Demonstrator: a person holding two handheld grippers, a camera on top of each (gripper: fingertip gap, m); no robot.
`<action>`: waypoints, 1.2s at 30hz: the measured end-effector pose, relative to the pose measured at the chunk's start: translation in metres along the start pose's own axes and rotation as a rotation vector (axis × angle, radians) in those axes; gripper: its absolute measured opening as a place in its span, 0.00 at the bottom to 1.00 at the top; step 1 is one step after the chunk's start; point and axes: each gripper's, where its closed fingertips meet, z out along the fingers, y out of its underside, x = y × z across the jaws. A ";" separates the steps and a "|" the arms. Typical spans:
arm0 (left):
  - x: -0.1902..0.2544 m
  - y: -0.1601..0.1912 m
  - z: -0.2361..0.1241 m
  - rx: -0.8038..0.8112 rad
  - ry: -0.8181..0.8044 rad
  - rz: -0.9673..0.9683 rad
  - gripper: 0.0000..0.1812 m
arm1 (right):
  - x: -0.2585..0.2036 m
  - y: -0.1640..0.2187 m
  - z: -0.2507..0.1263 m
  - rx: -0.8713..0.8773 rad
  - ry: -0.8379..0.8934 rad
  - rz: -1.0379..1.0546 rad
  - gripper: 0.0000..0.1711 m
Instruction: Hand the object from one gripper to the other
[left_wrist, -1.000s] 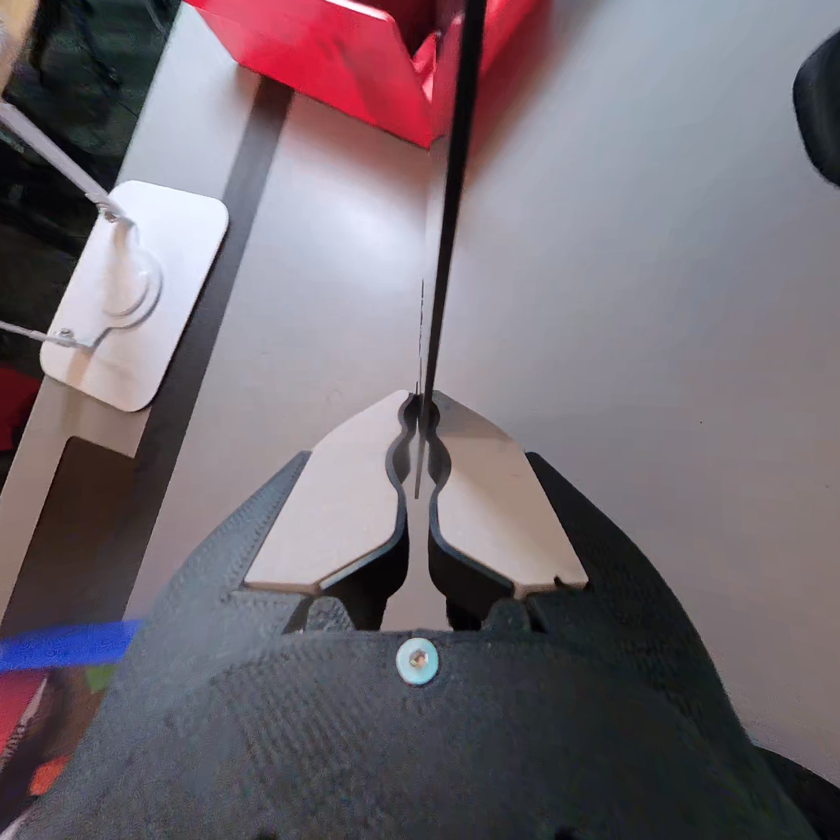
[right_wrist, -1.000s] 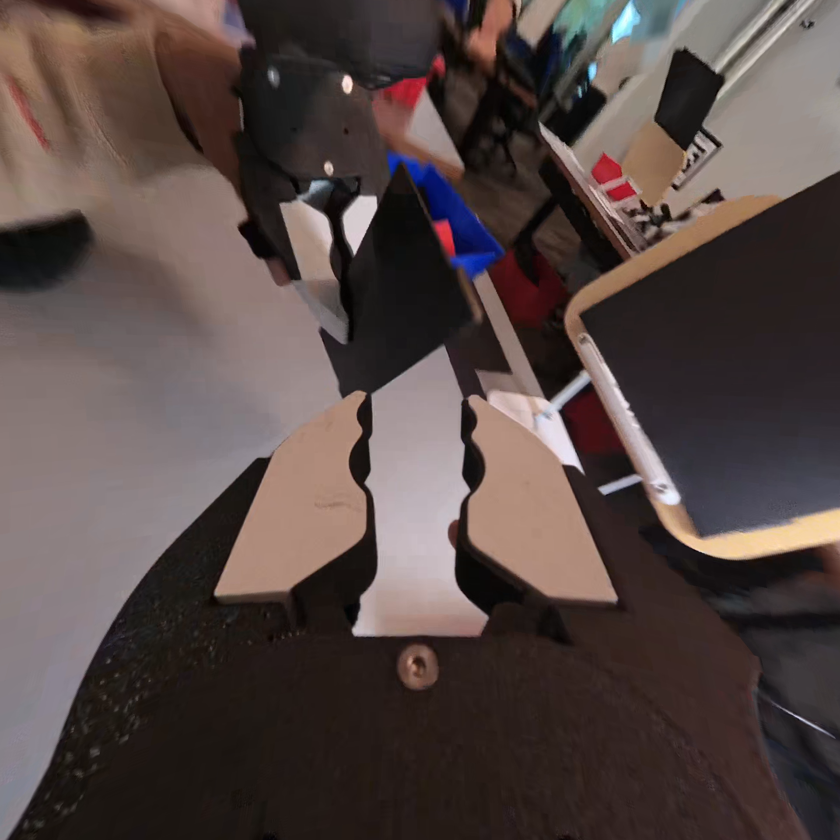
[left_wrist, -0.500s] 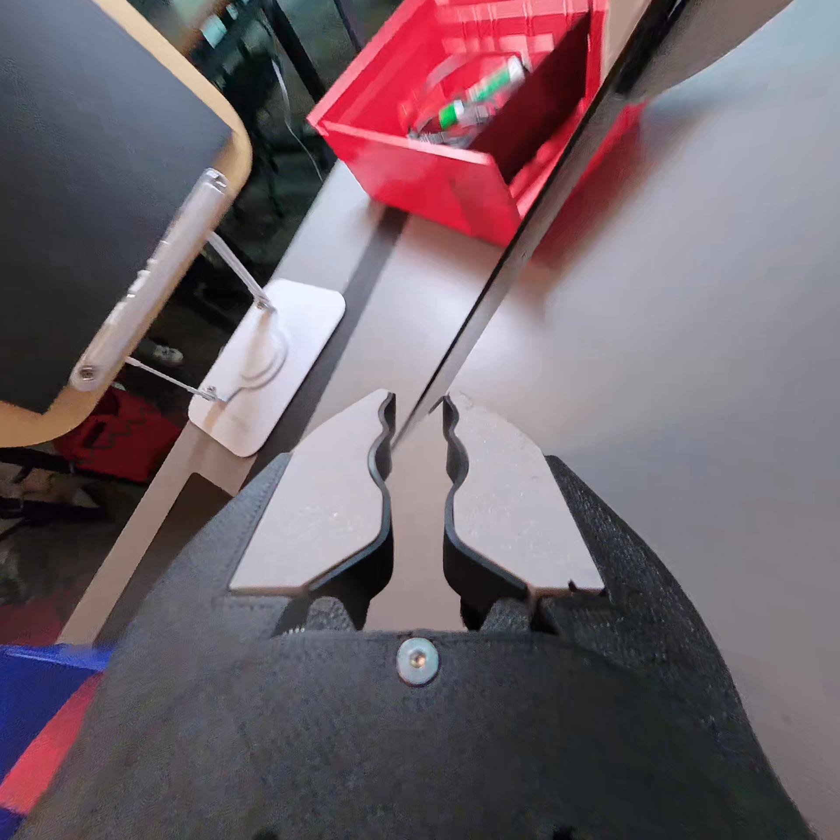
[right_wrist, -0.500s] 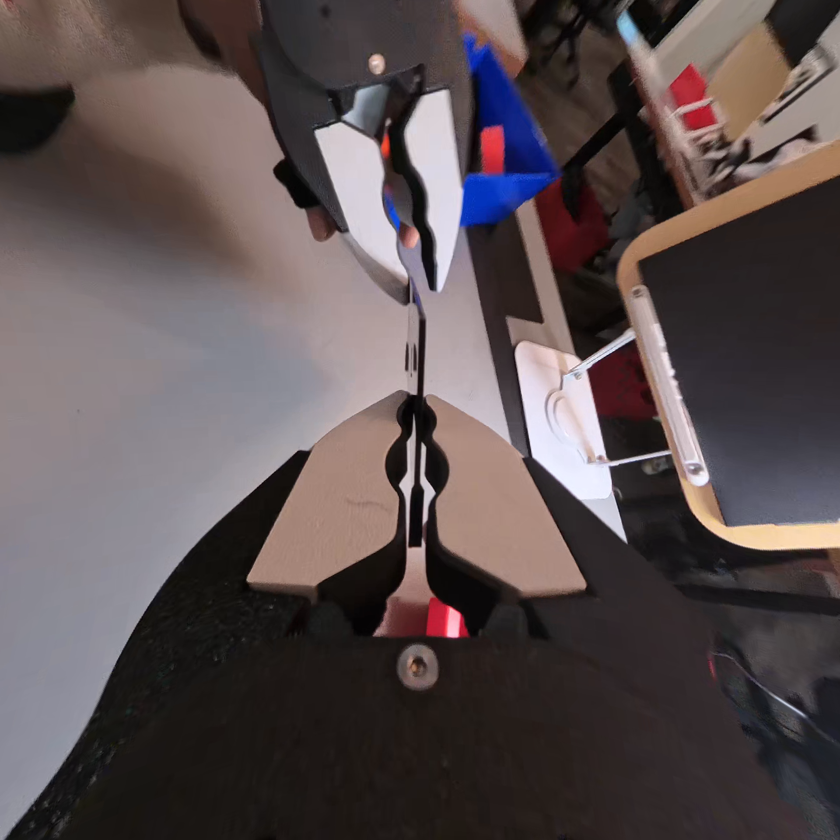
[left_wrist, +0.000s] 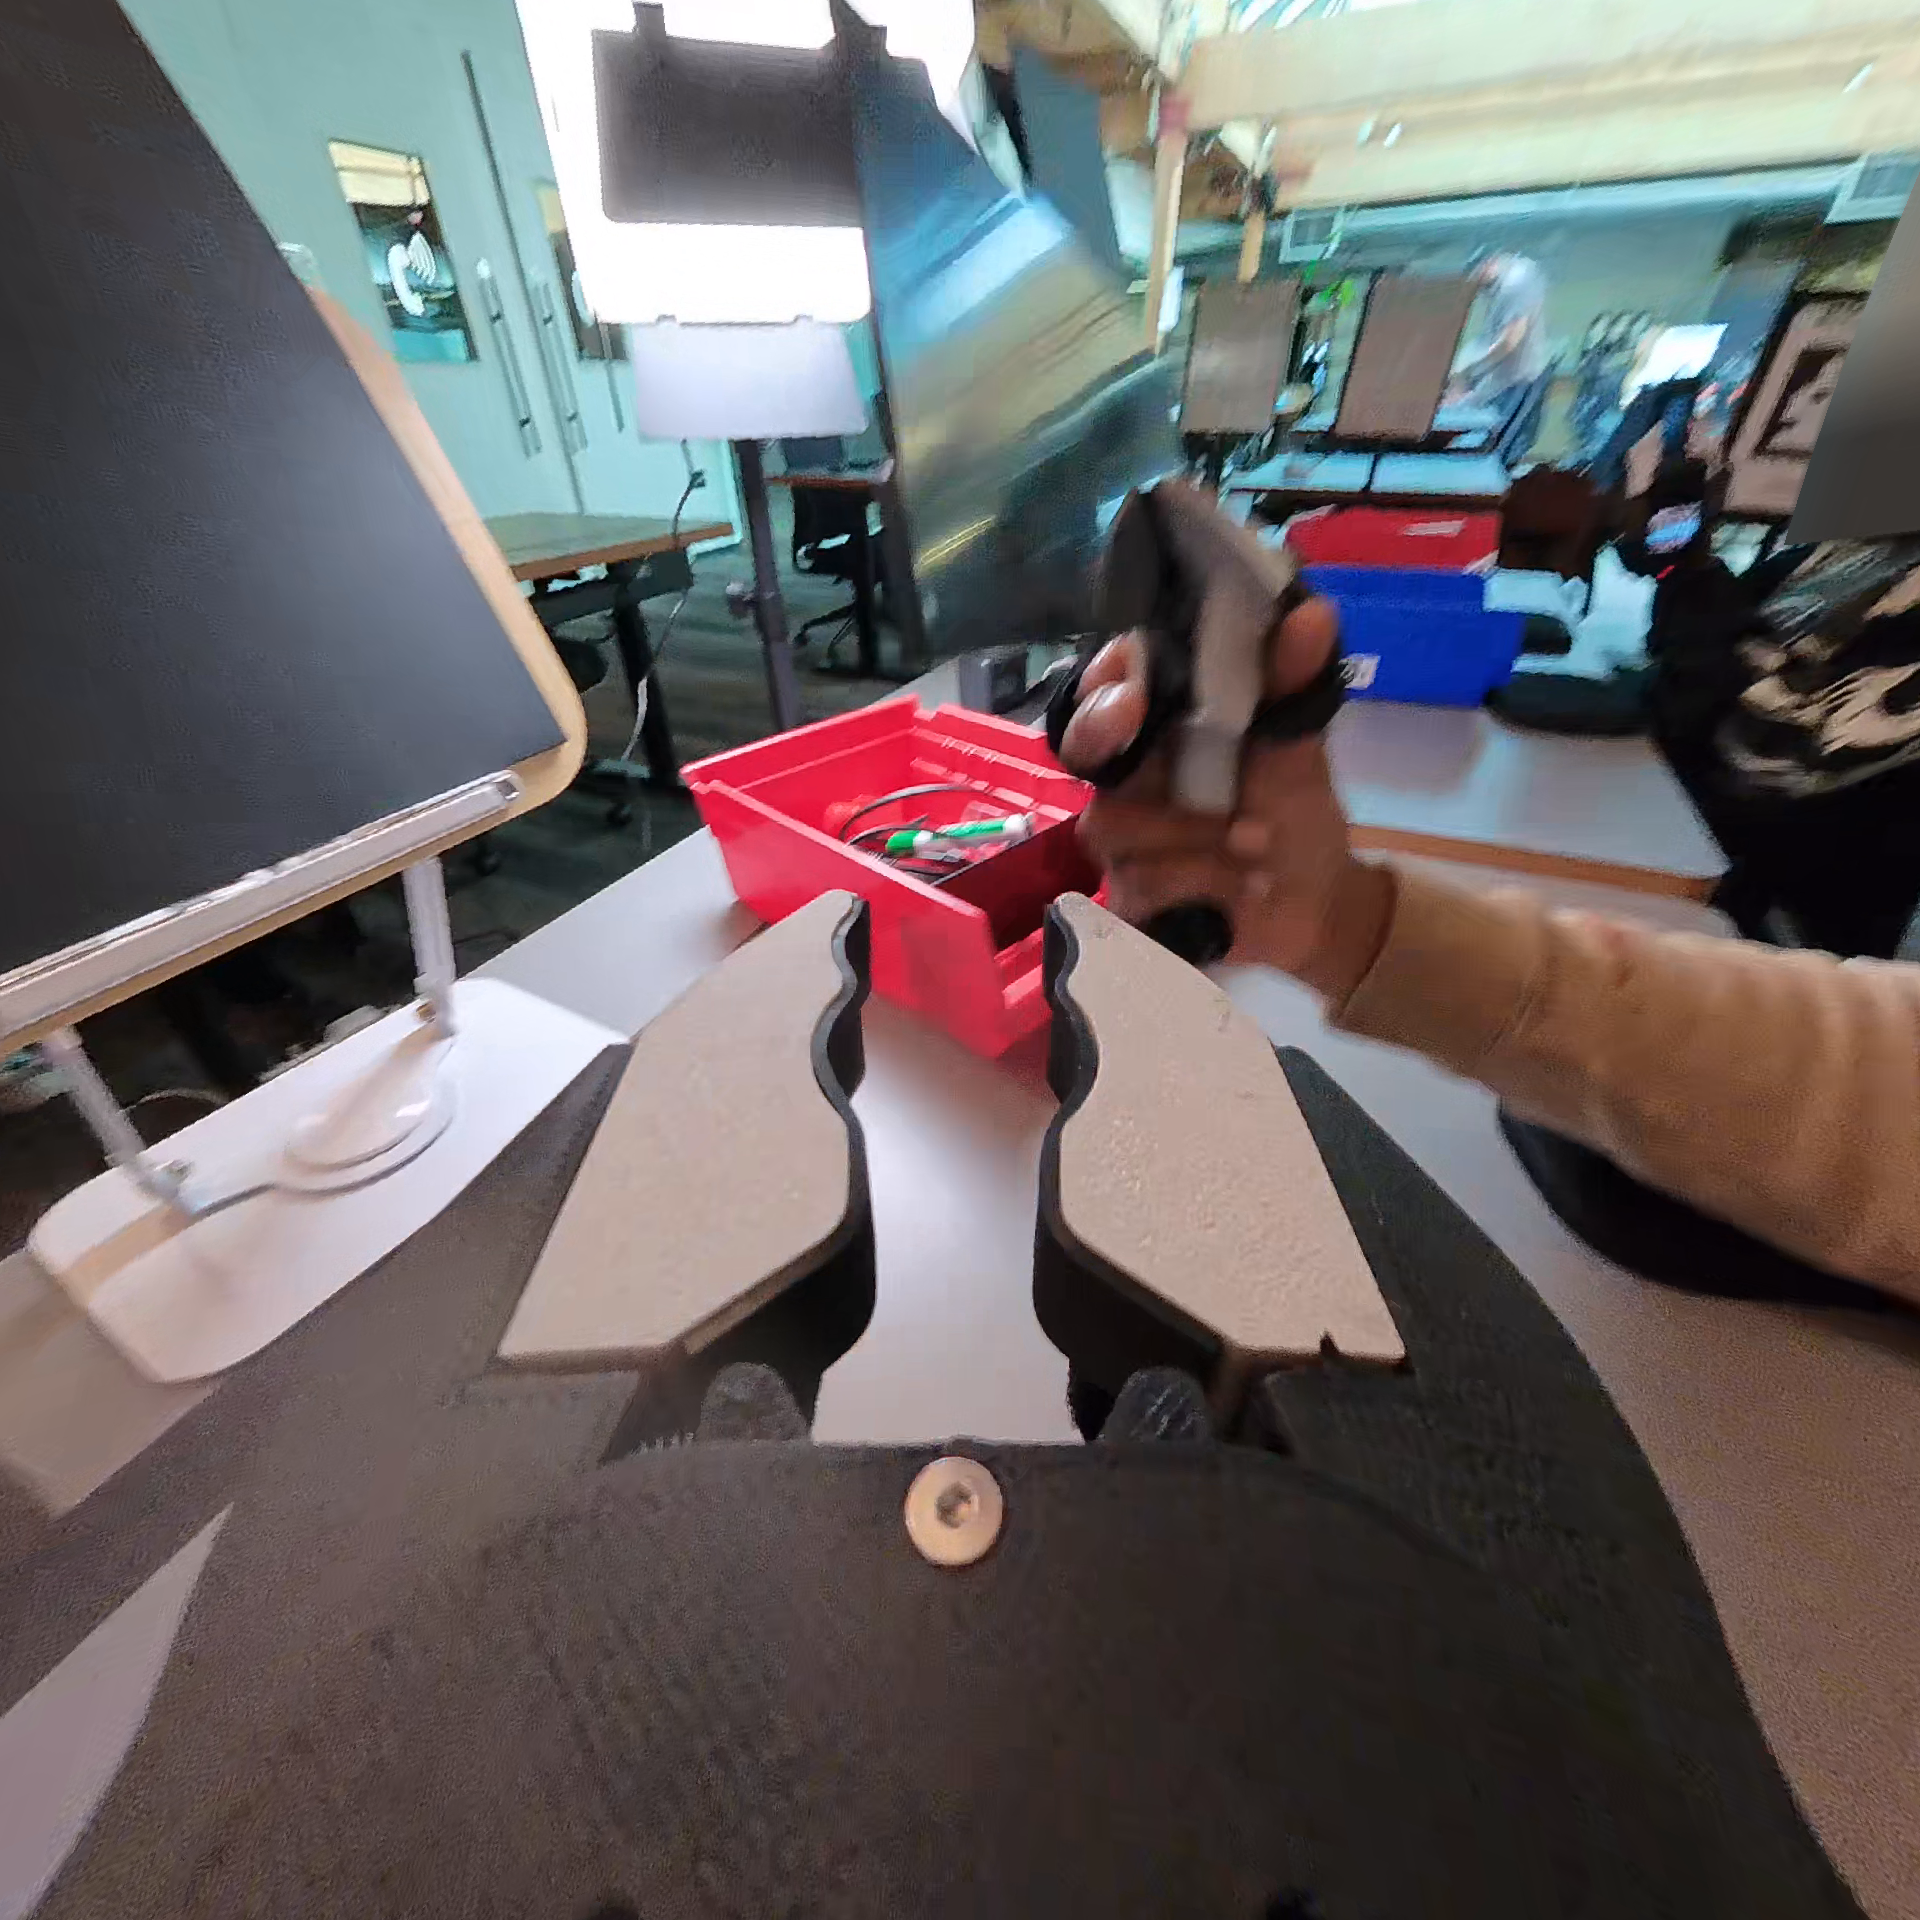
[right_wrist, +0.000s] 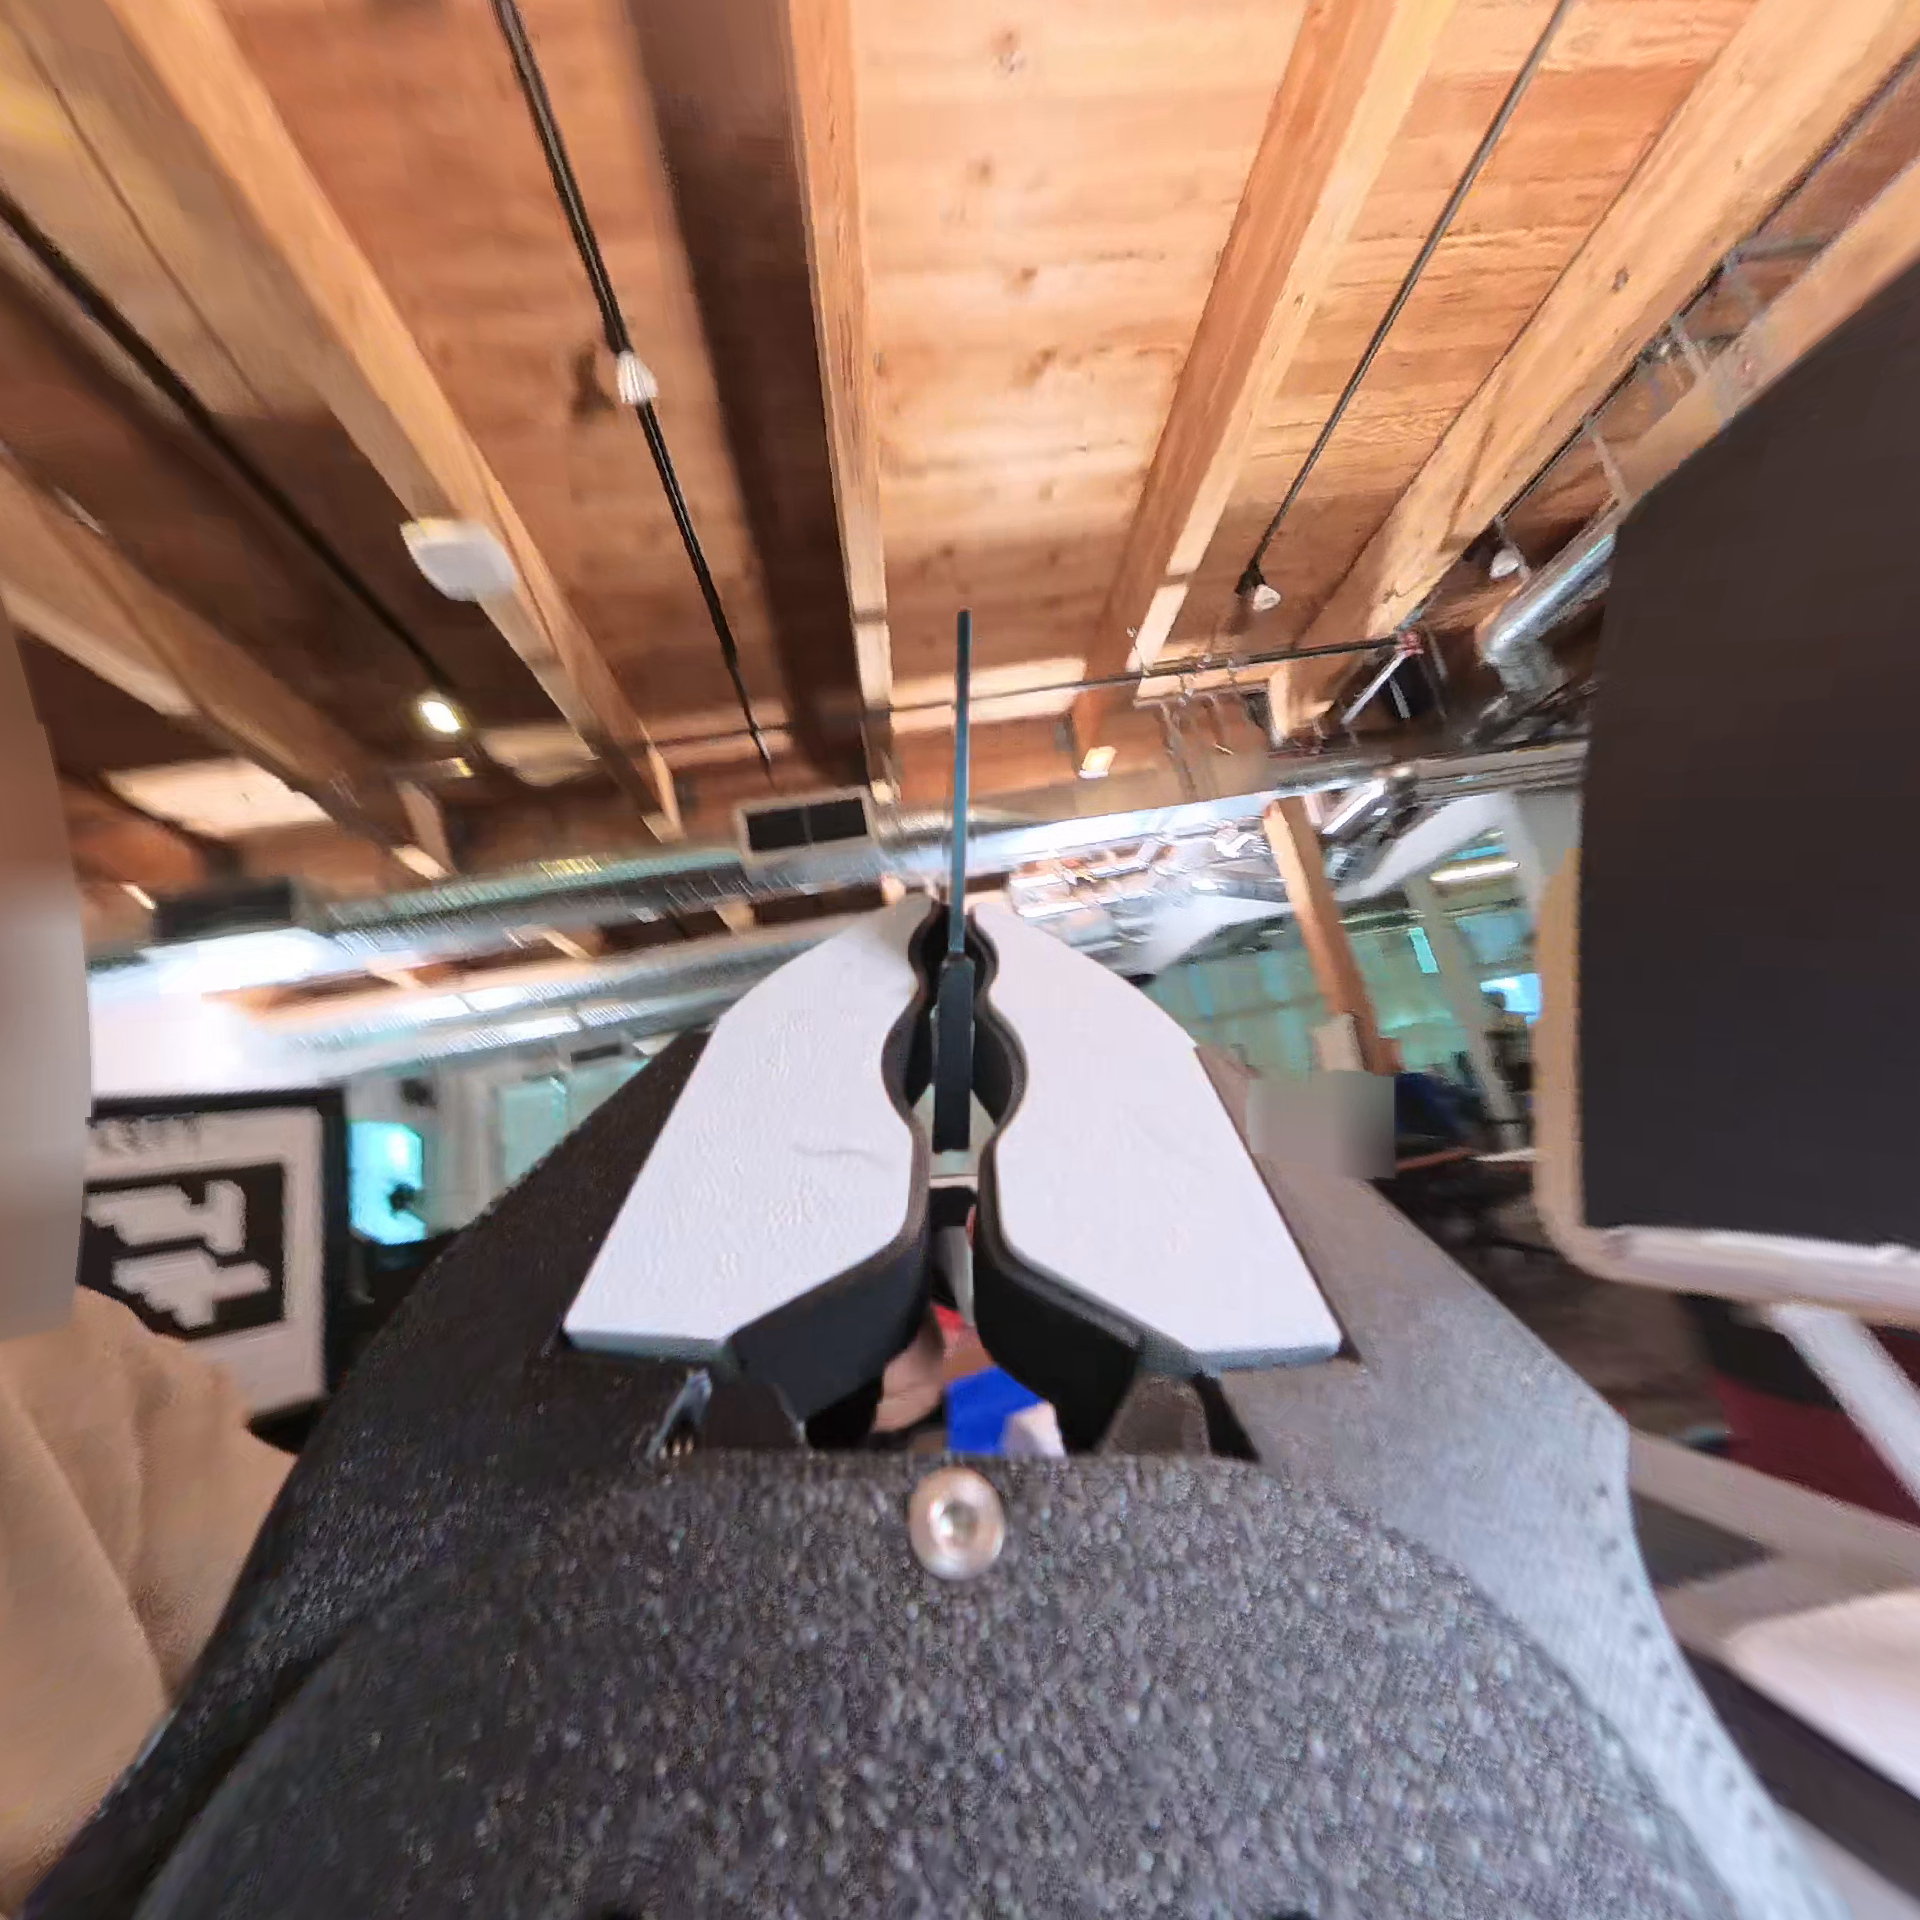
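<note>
Red bin (left_wrist: 831, 831) on desk (left_wrist: 935, 1195) holds cables, near its far edge. Left tongs (left_wrist: 951, 935) wide, empty. Right tongs (right_wrist: 954, 920) clamp thin dark sheet (right_wrist: 961, 769), raised.

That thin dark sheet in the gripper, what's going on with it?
A person is passing it between two handheld grippers. The right gripper is shut on the thin dark sheet, seen edge-on and pointing toward the wooden ceiling. The left gripper is open and empty above the table, near a red bin.
</note>
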 end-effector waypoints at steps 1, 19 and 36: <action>0.005 -0.004 0.002 0.027 0.019 -0.019 0.18 | 0.004 0.012 0.001 0.023 -0.009 0.069 0.01; 0.005 -0.017 -0.027 -0.063 0.061 -0.008 0.01 | 0.021 0.125 0.002 -0.601 0.108 -0.031 0.27; 0.056 0.071 0.012 -0.444 0.266 0.167 0.10 | -0.054 0.166 0.008 -1.093 -0.135 -0.456 0.01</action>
